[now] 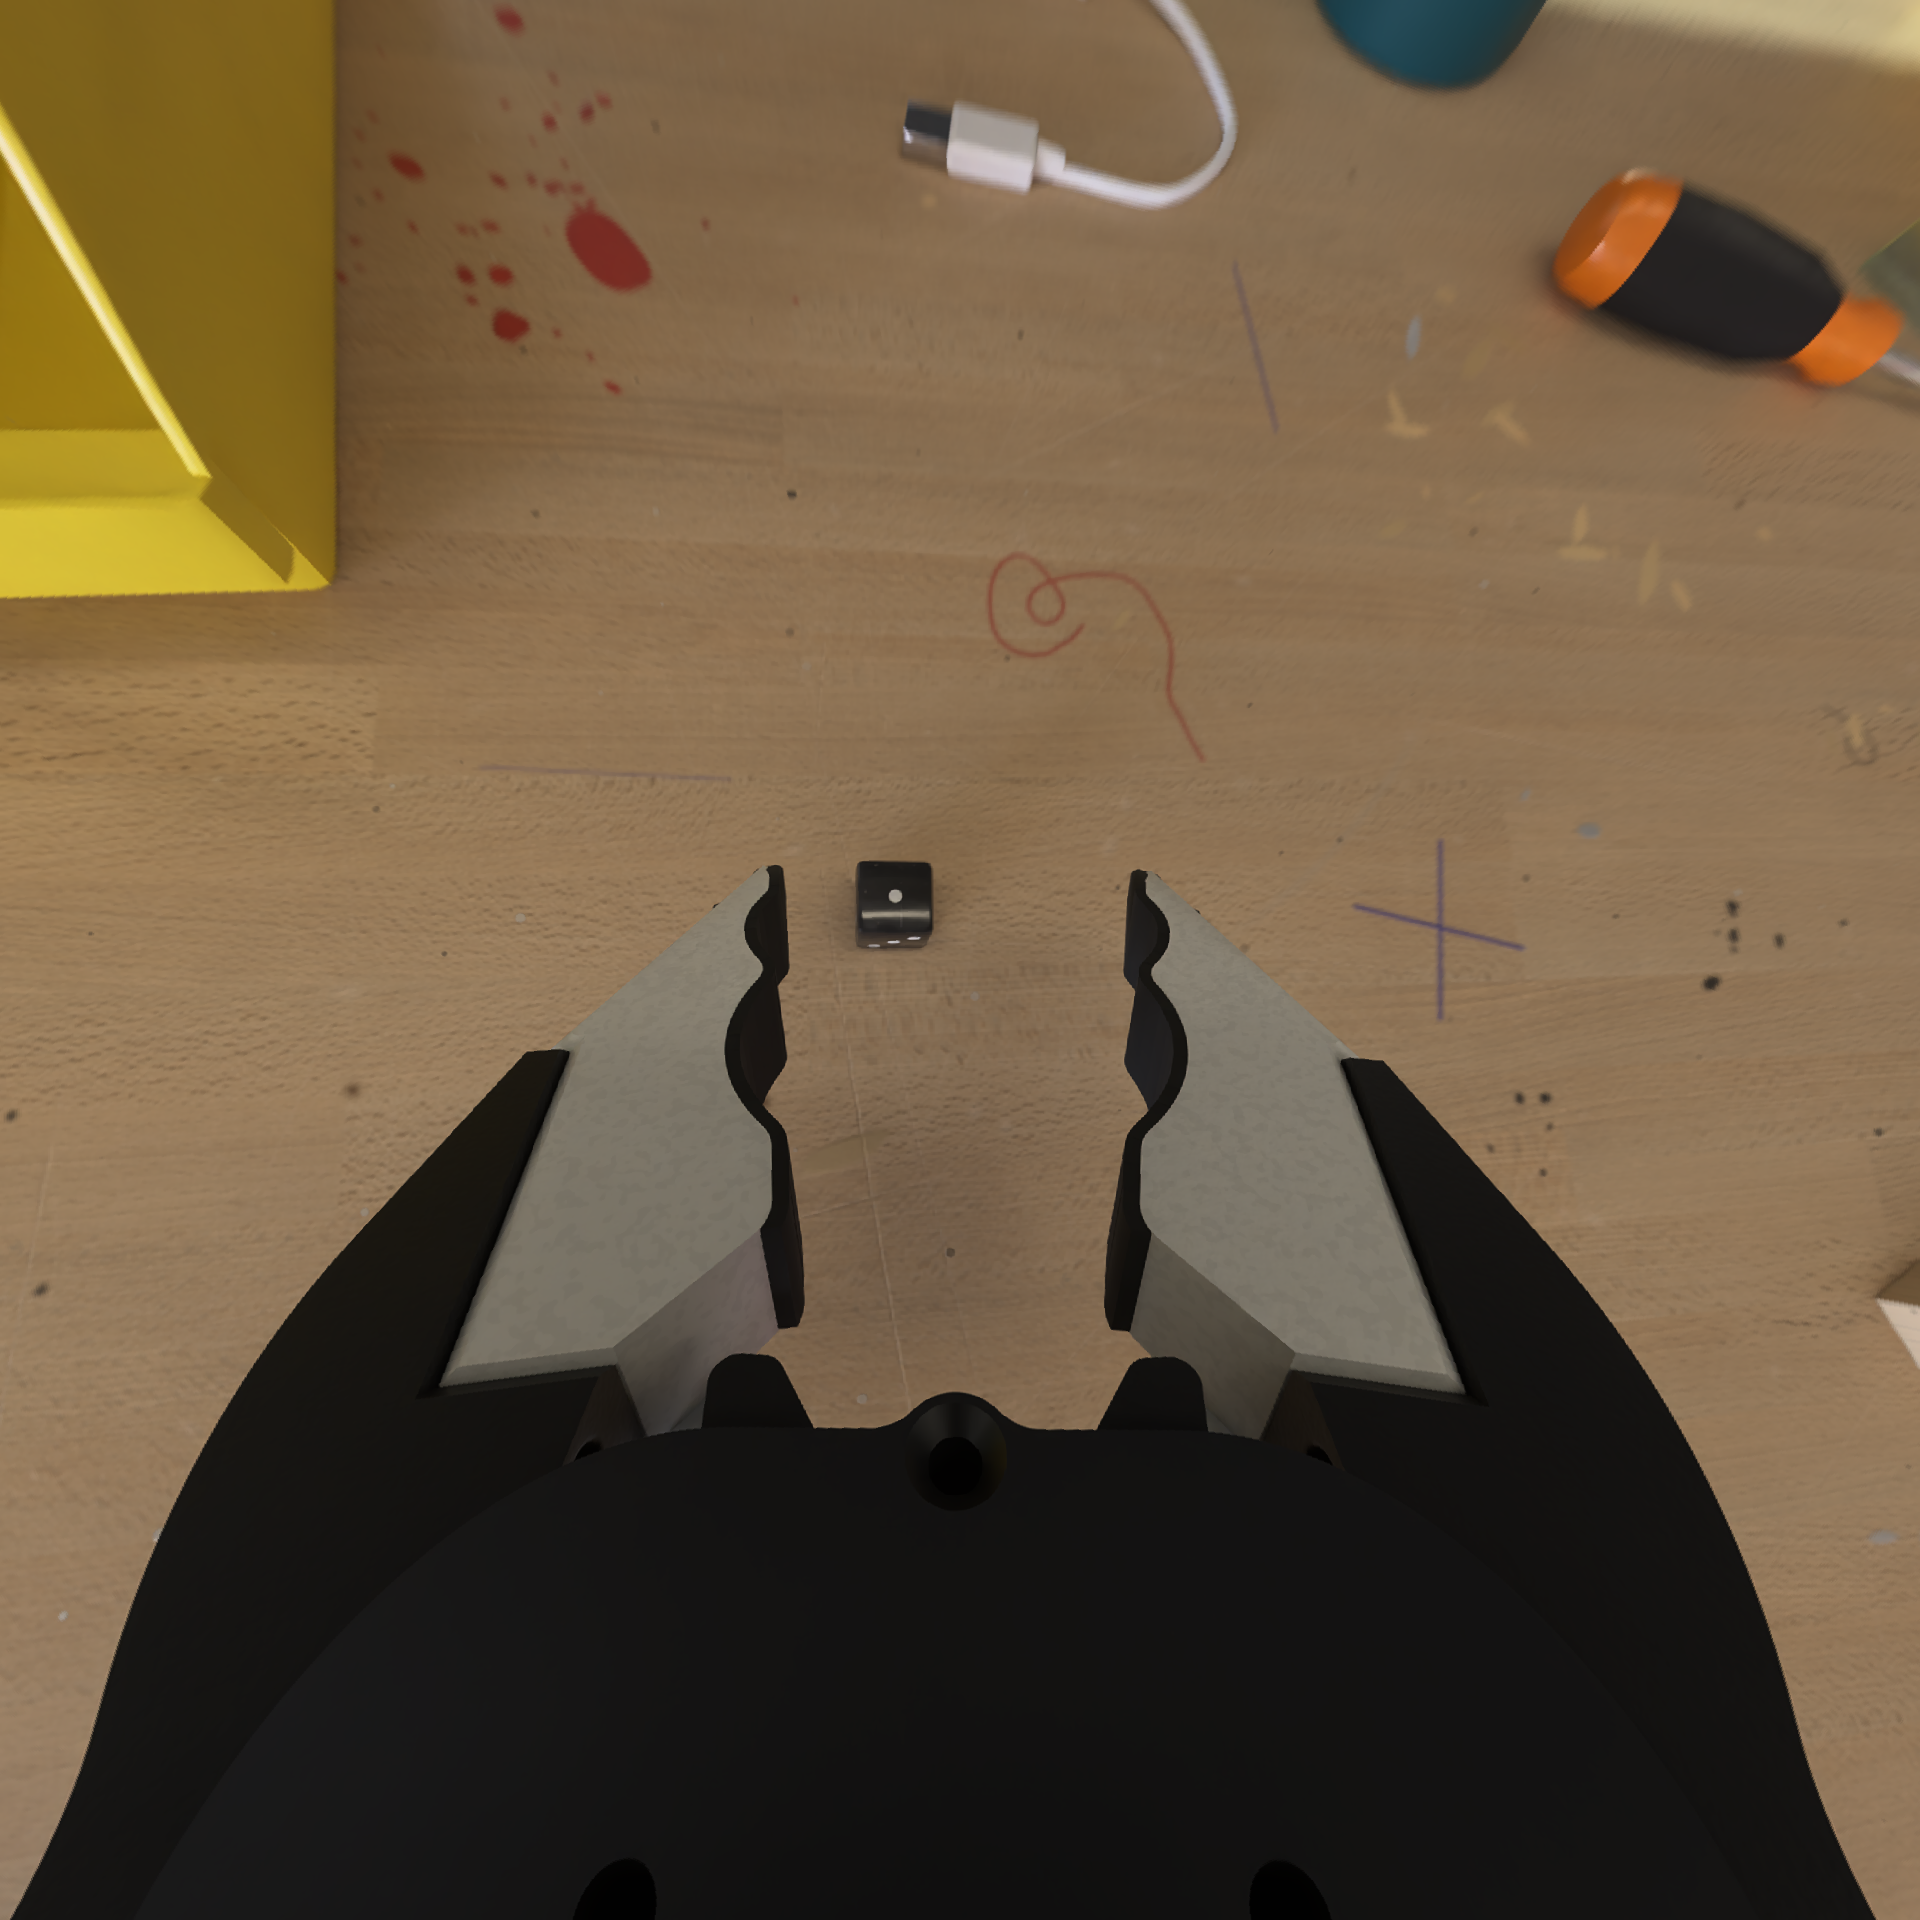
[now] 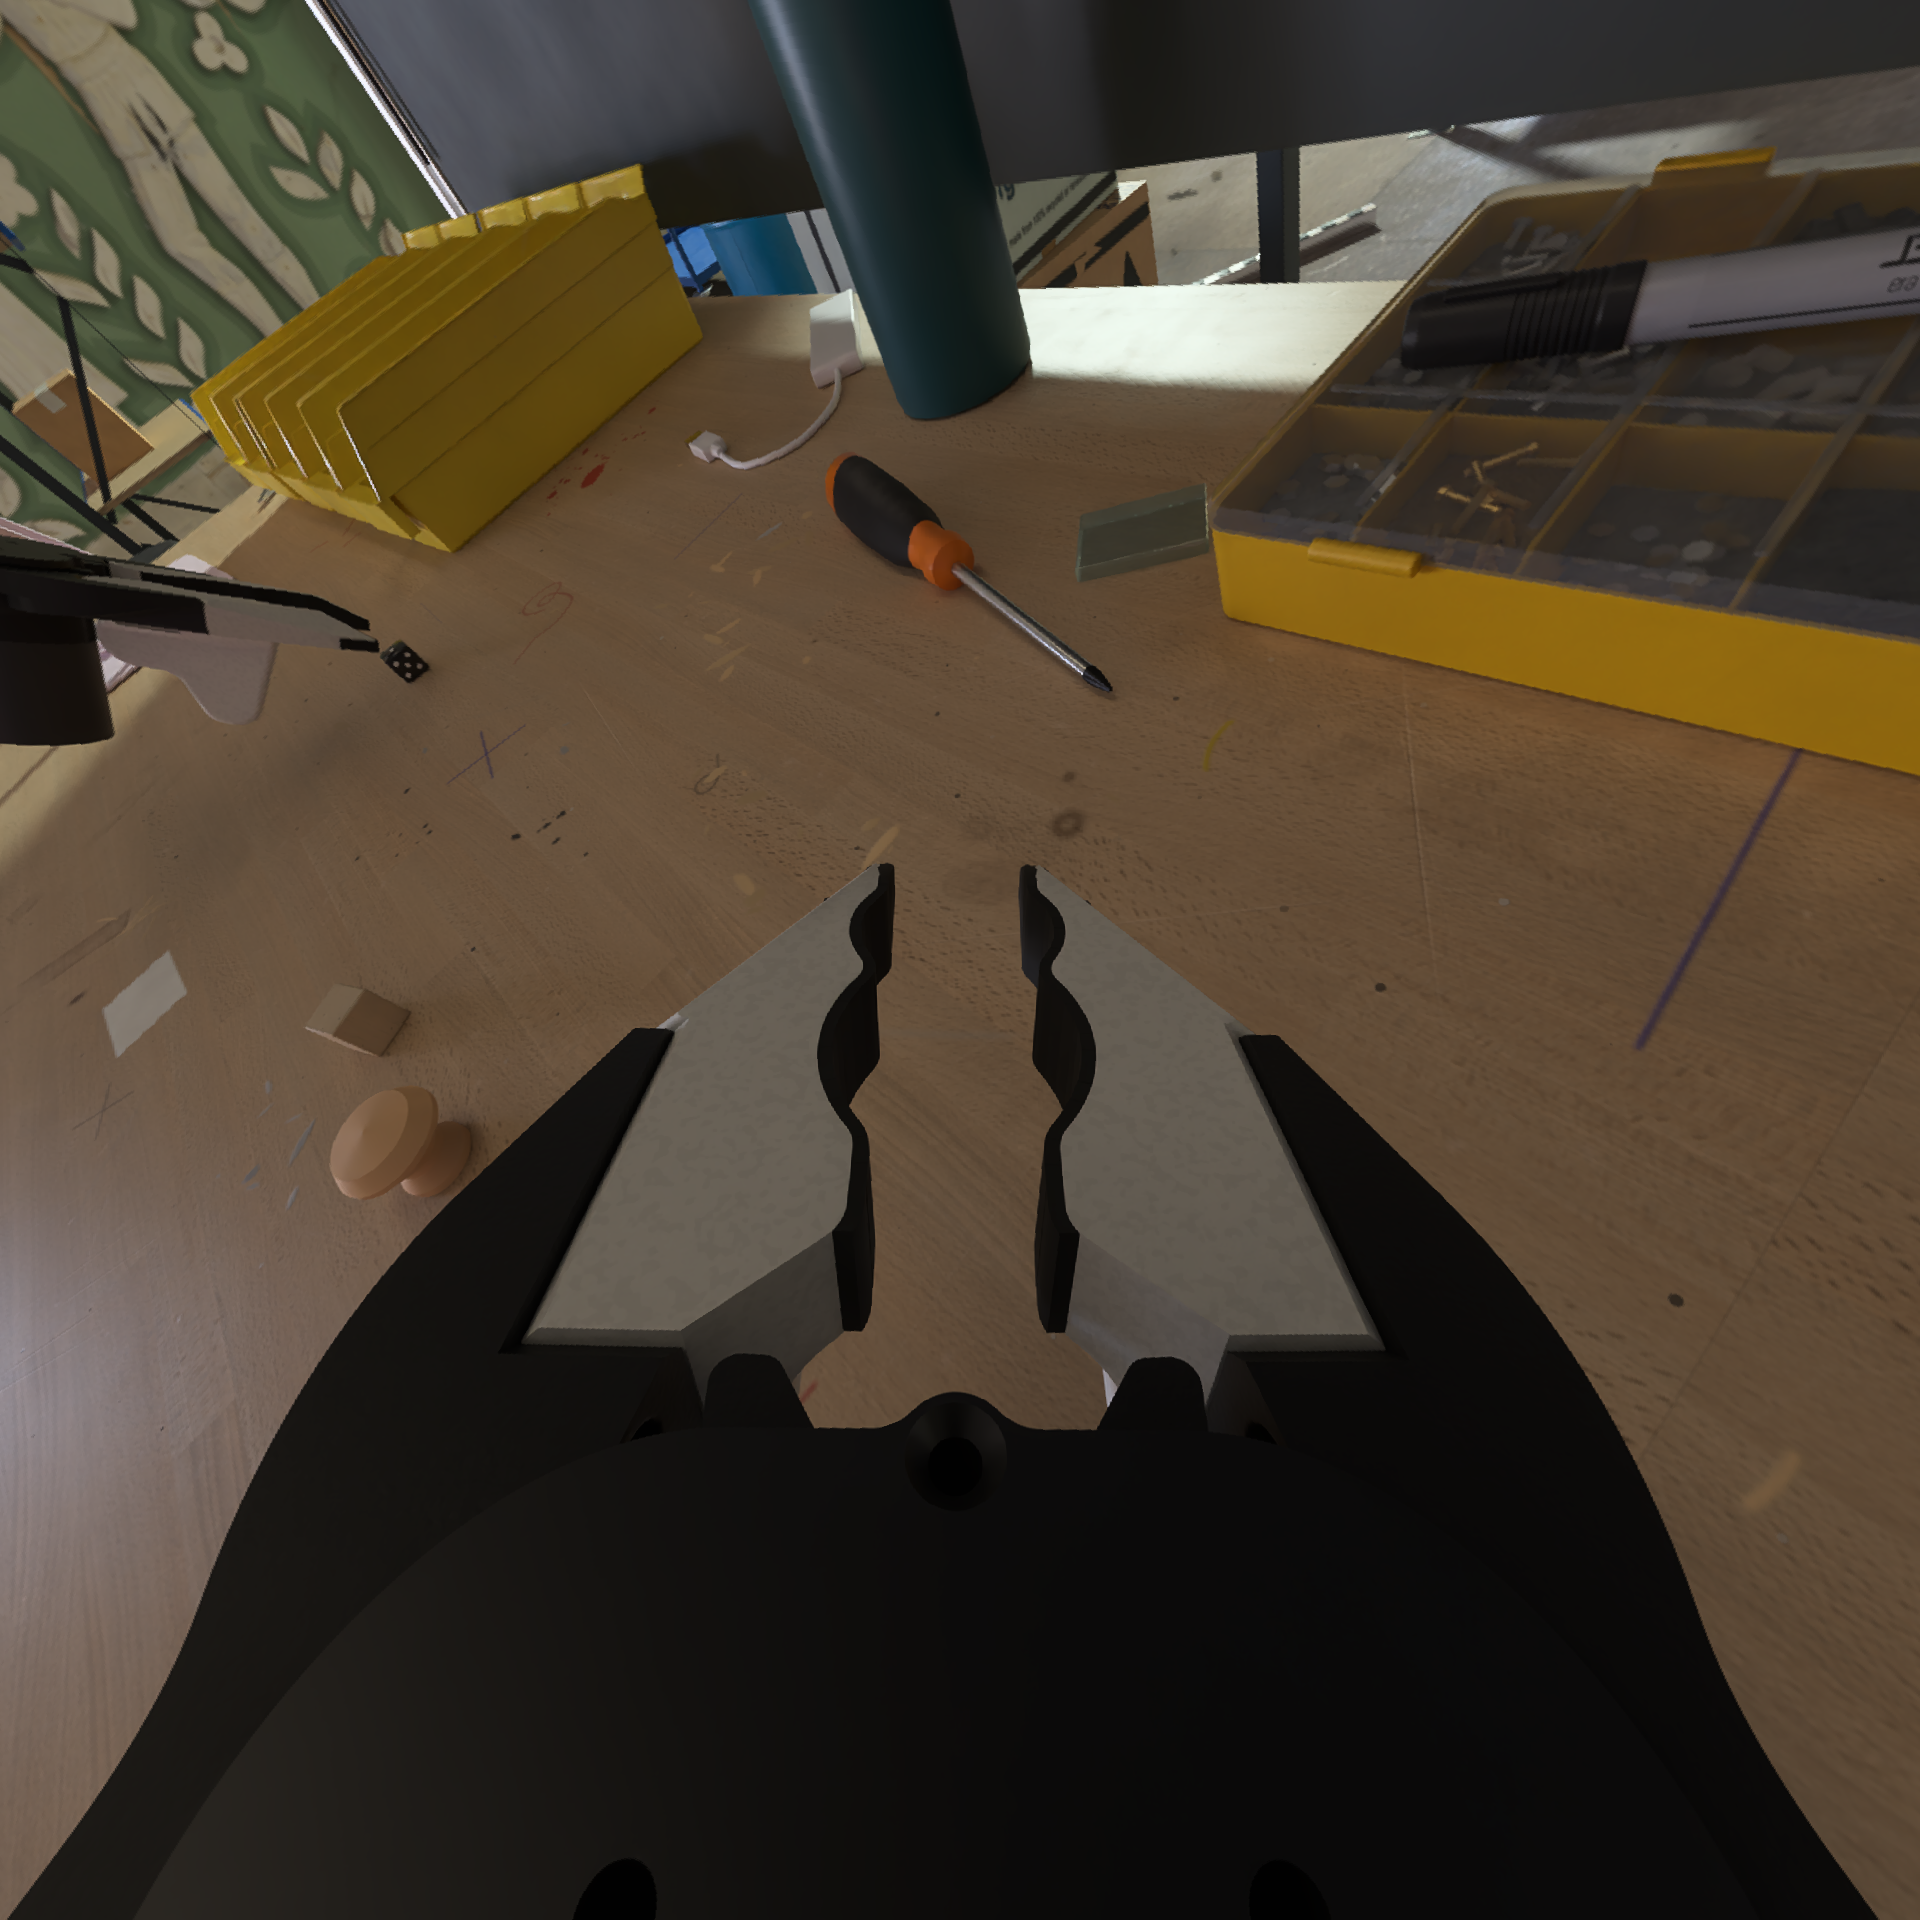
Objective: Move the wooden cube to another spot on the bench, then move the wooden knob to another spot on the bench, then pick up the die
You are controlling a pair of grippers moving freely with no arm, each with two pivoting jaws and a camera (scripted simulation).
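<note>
A small black die (image 1: 894, 902) with white pips lies on the wooden bench, between the tips of my left gripper (image 1: 956, 896), which is open and points down at it; the die sits nearer the left finger, not touched. In the right wrist view the die (image 2: 404, 661) shows far left, at the tip of the left gripper (image 2: 348, 632). The wooden cube (image 2: 358, 1019) and the wooden knob (image 2: 397, 1143), lying on its side, rest on the bench left of my right gripper (image 2: 956, 883). The right gripper is open and empty above bare bench.
A yellow file rack (image 1: 156, 312) (image 2: 457, 395) stands at the left. A white cable (image 1: 1049, 156), an orange-black screwdriver (image 1: 1725, 275) (image 2: 935, 551), a teal cup (image 2: 914, 208), a grey-green block (image 2: 1143, 530) and a yellow parts box (image 2: 1558, 603) with a marker (image 2: 1662, 301) lie beyond.
</note>
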